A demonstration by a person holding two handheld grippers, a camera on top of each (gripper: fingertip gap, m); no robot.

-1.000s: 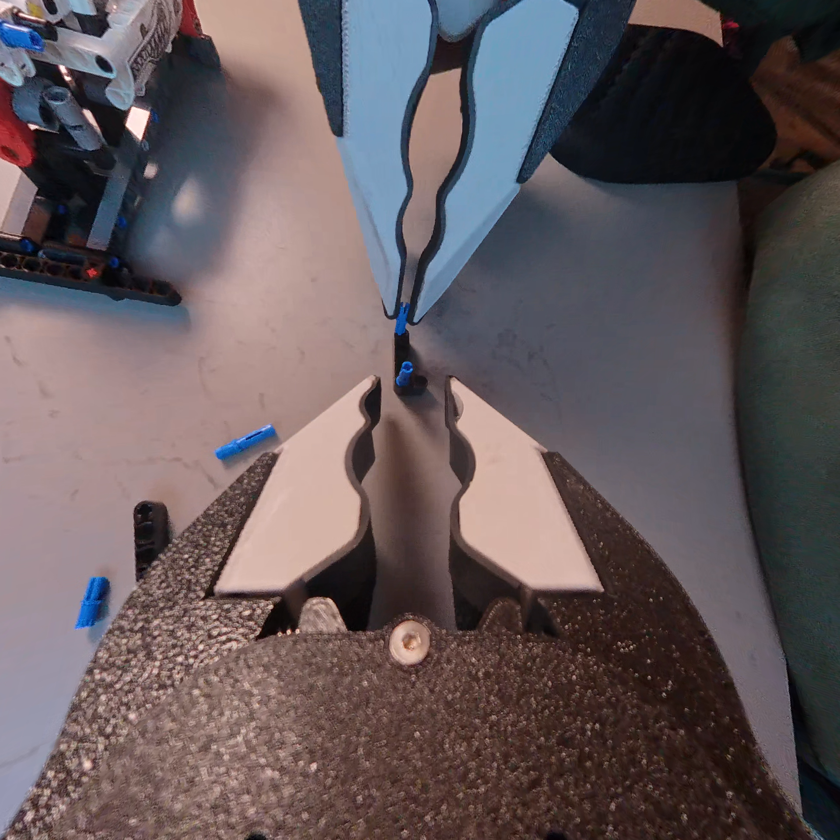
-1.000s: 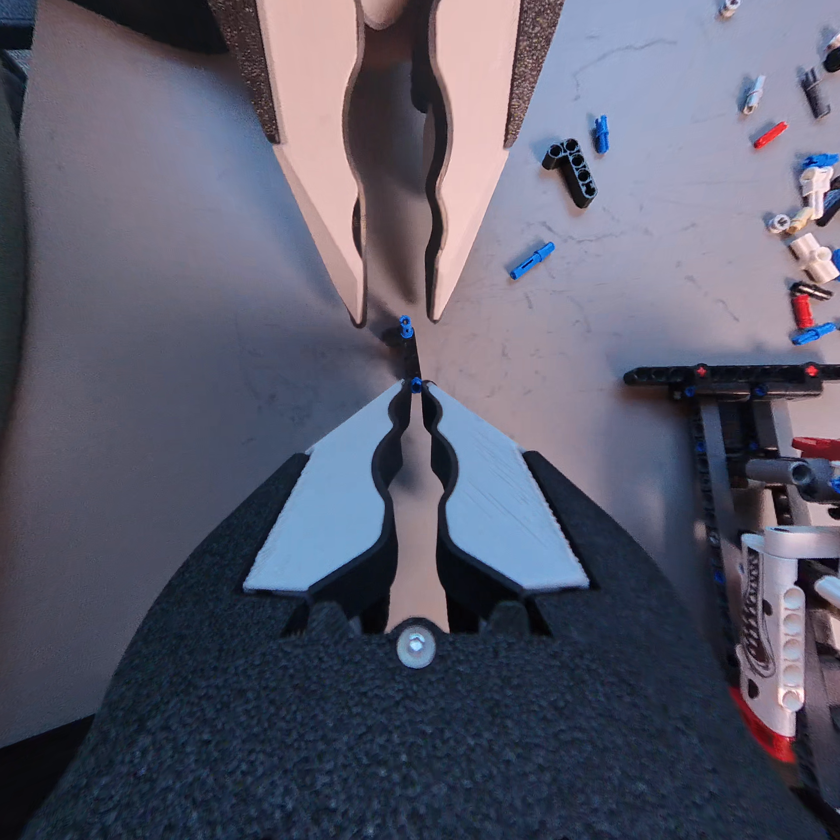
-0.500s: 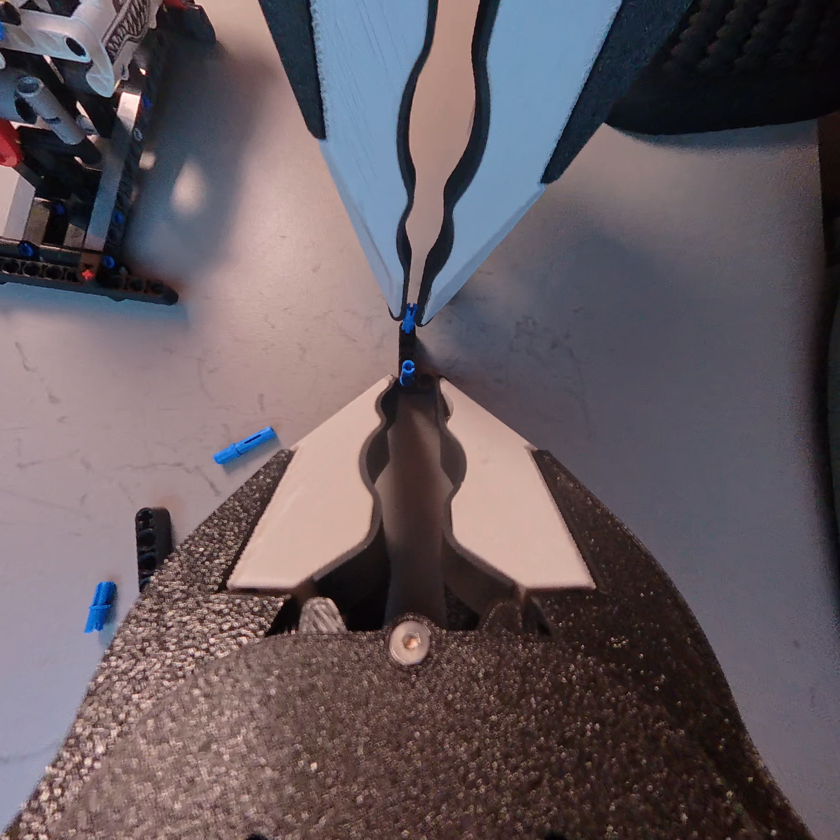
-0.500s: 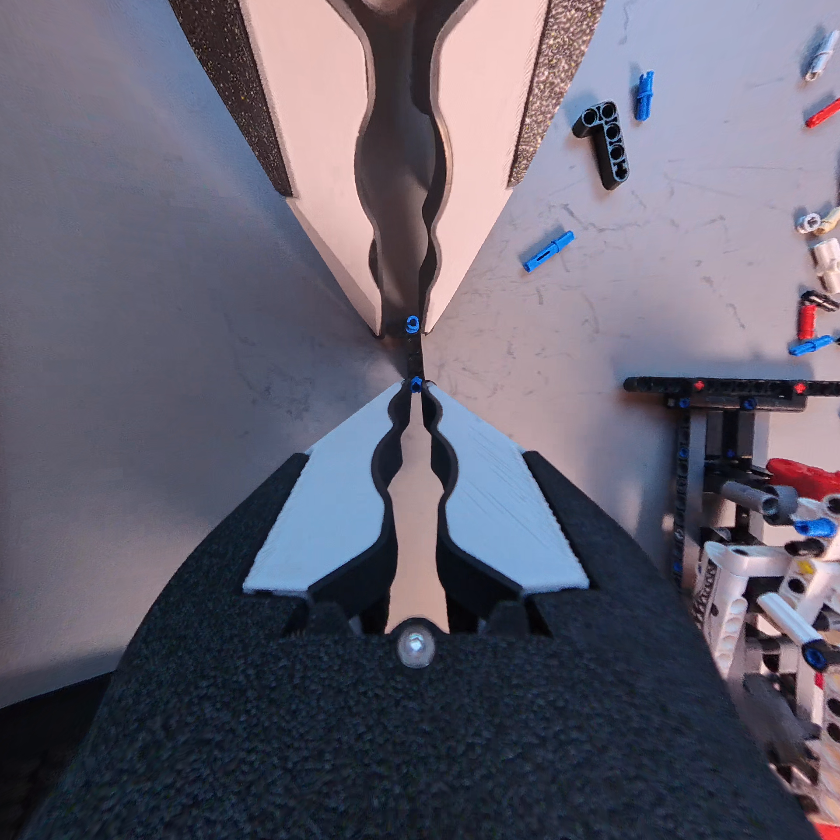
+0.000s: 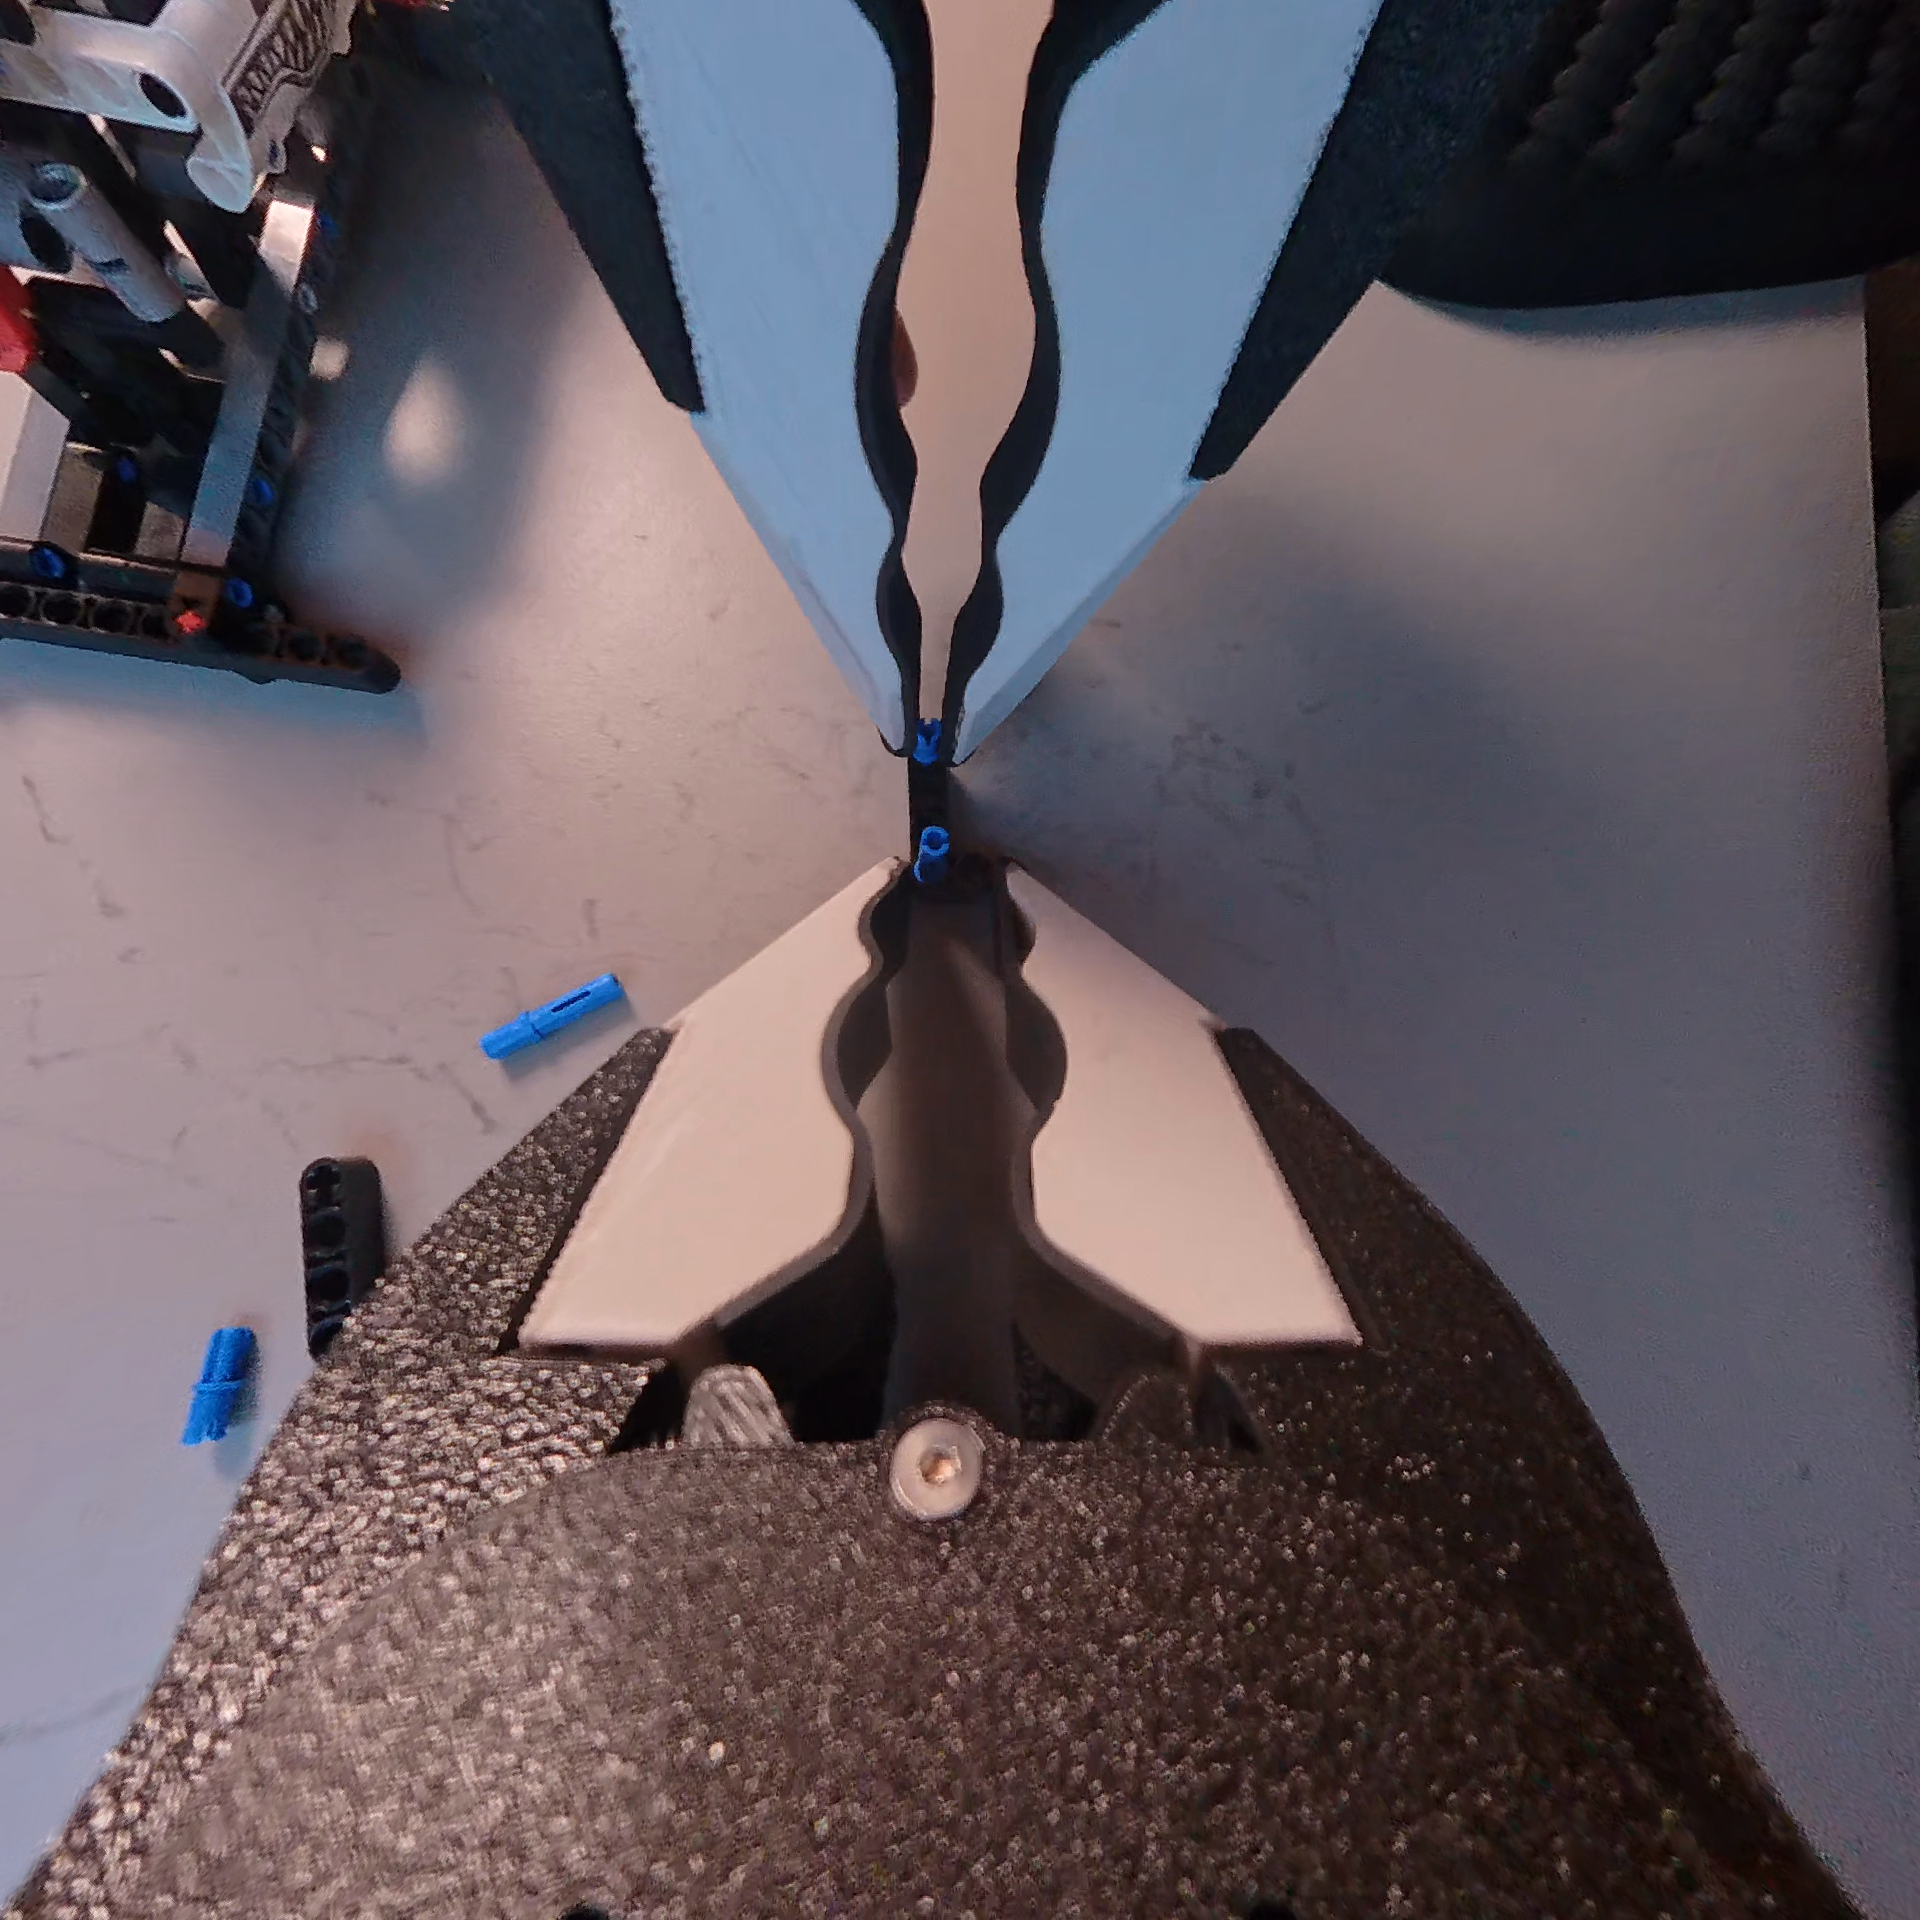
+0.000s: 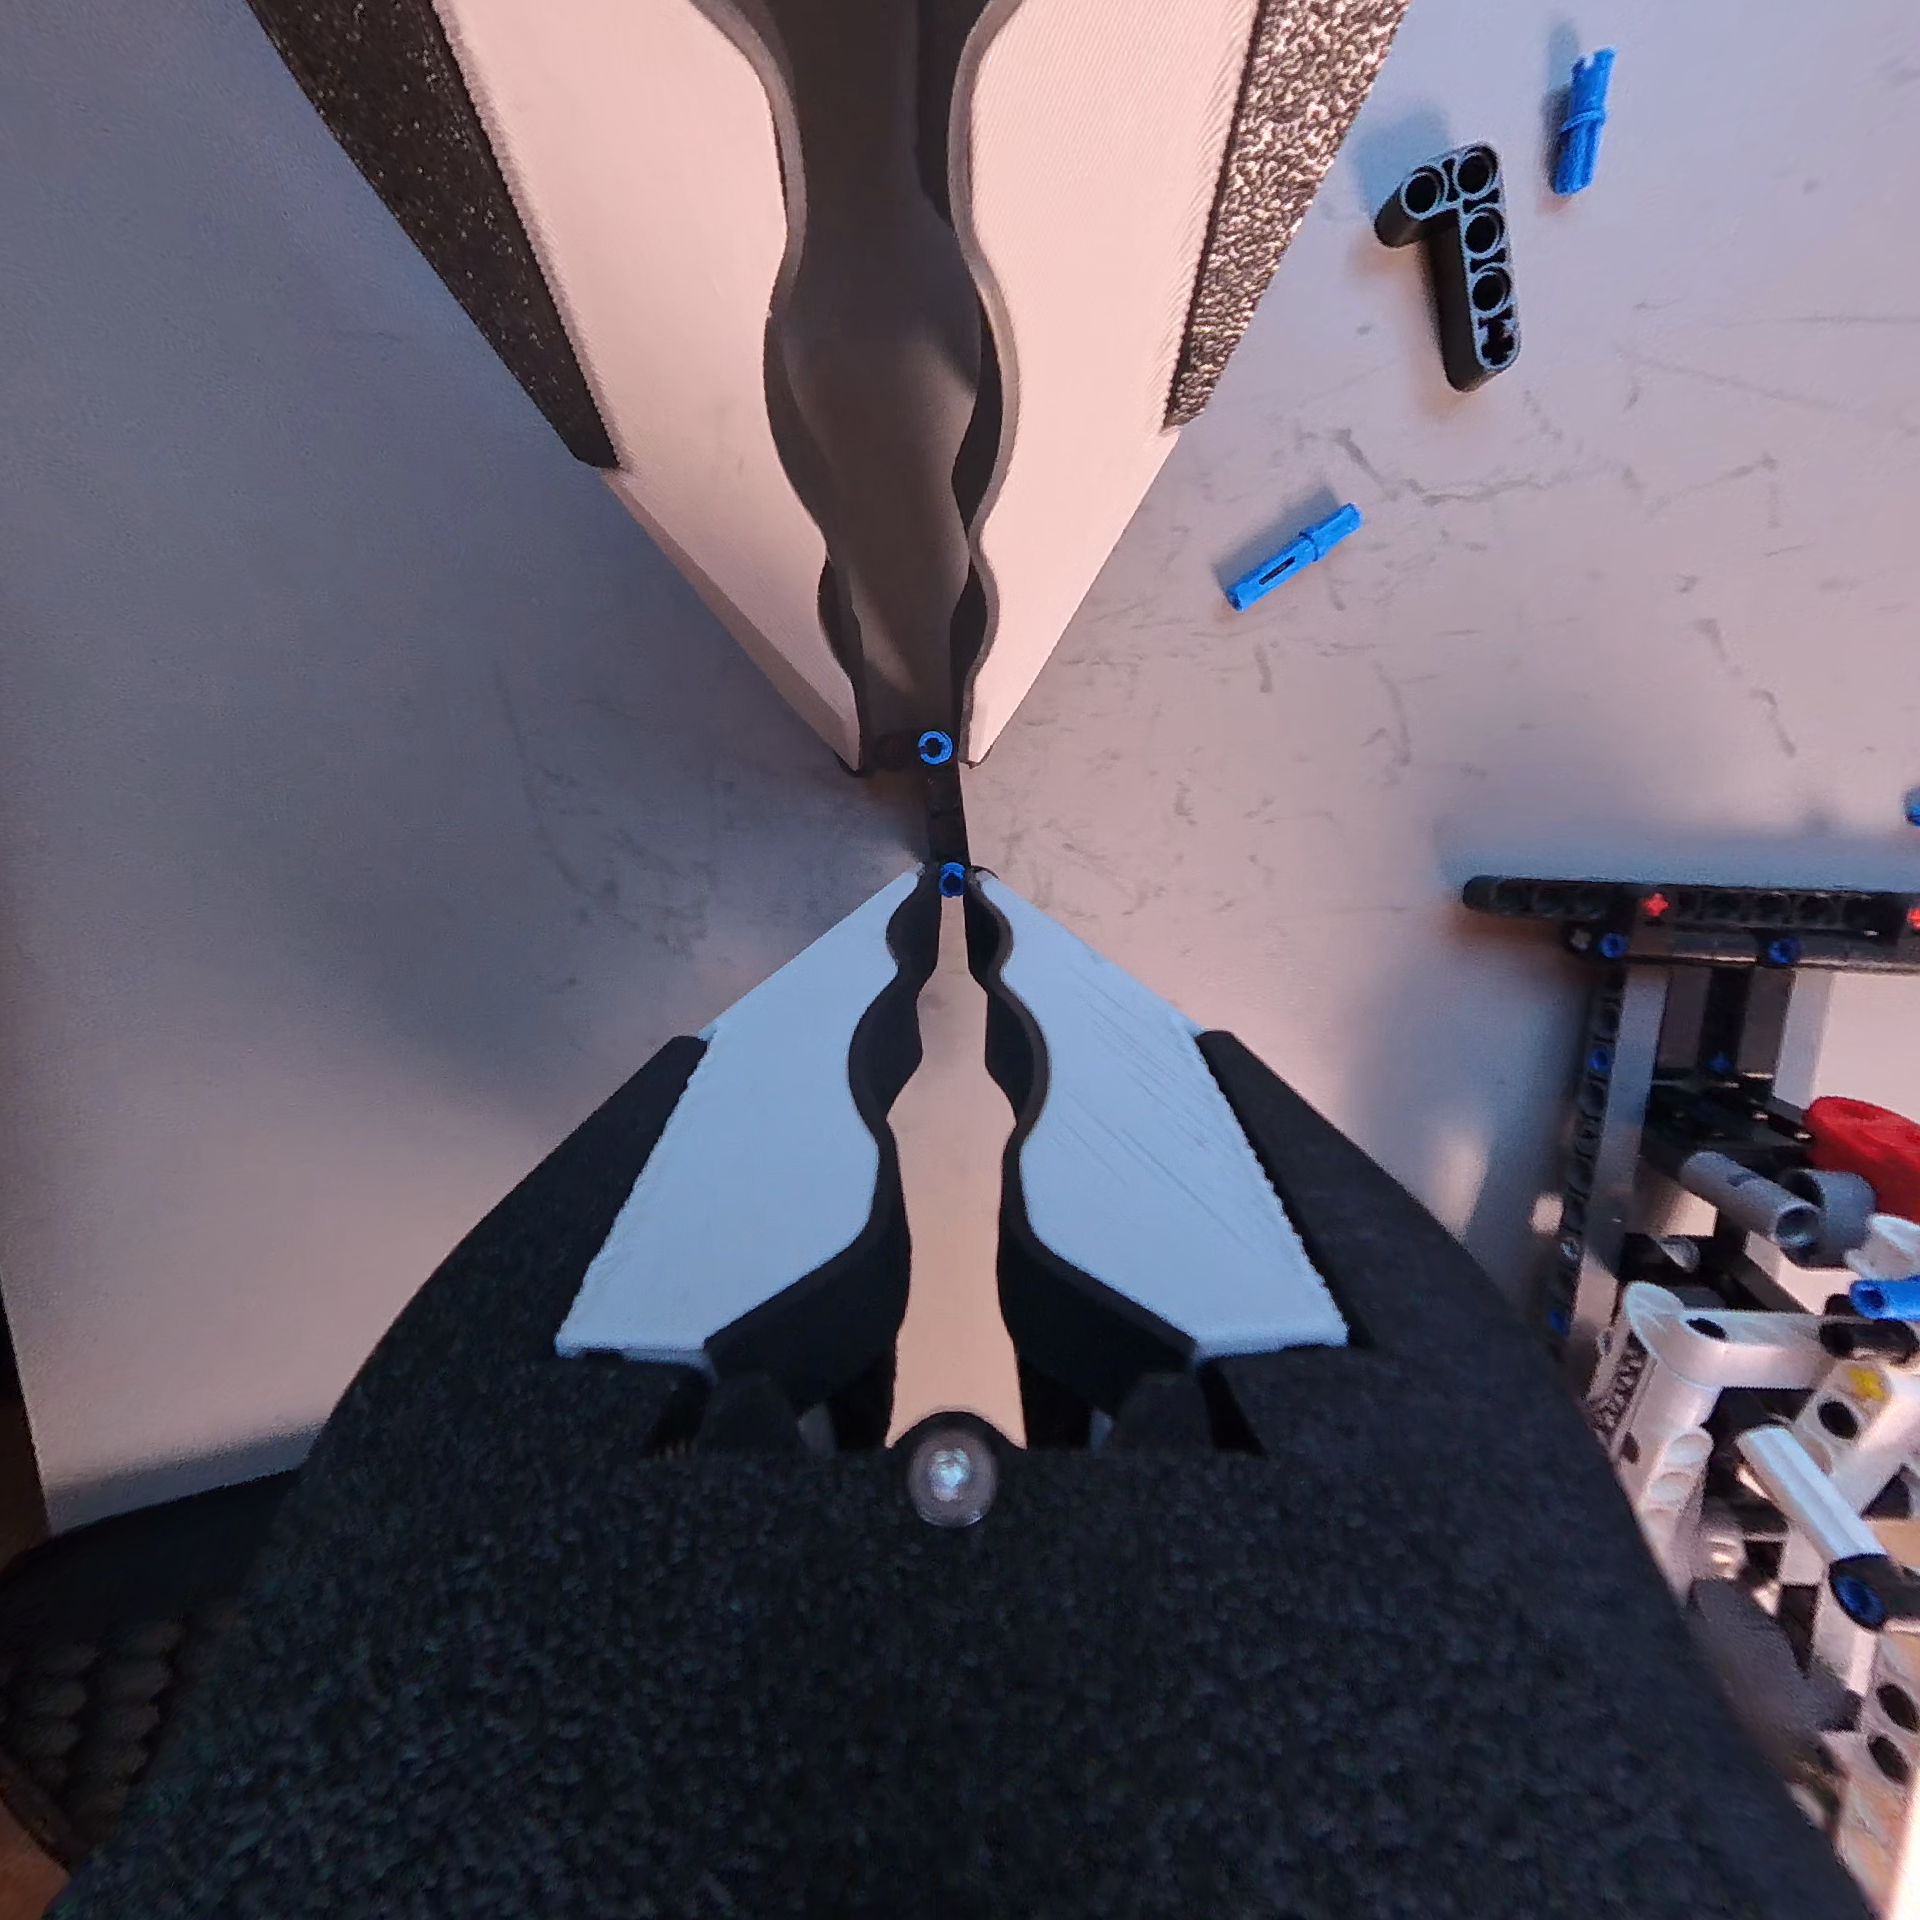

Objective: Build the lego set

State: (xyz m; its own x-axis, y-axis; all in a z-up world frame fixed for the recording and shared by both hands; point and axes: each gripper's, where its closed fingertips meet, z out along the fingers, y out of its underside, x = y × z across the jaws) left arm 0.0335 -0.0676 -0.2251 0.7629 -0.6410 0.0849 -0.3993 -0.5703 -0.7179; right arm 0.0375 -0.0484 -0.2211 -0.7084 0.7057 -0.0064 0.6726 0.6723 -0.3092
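A small black lego beam [image 5: 928, 795] with two blue pins in it hangs between my two grippers, which face each other tip to tip above the grey table [image 5: 1455, 831]. My right gripper [image 6: 948, 883] is shut on the blue pin [image 5: 928, 736] at one end of the beam; it shows at the top of the left wrist view [image 5: 928, 740]. My left gripper [image 5: 951, 868] is closed on the beam's other end, where the second blue pin [image 5: 933, 847] sticks out; it shows at the top of the right wrist view [image 6: 916, 756].
The partly built black, white and red model [image 6: 1766, 1247] stands to one side, also in the left wrist view [image 5: 156, 312]. A long blue pin [image 6: 1291, 556], a black L-shaped beam [image 6: 1460, 260] and a short blue pin [image 6: 1581, 120] lie loose. The table edge [image 5: 1870, 727] is close. Left and right tips are no more than a few centimetres apart.
My left gripper has moved forward and narrowed its fingers from open onto the beam's near end. The right gripper has kept its hold on the pin.
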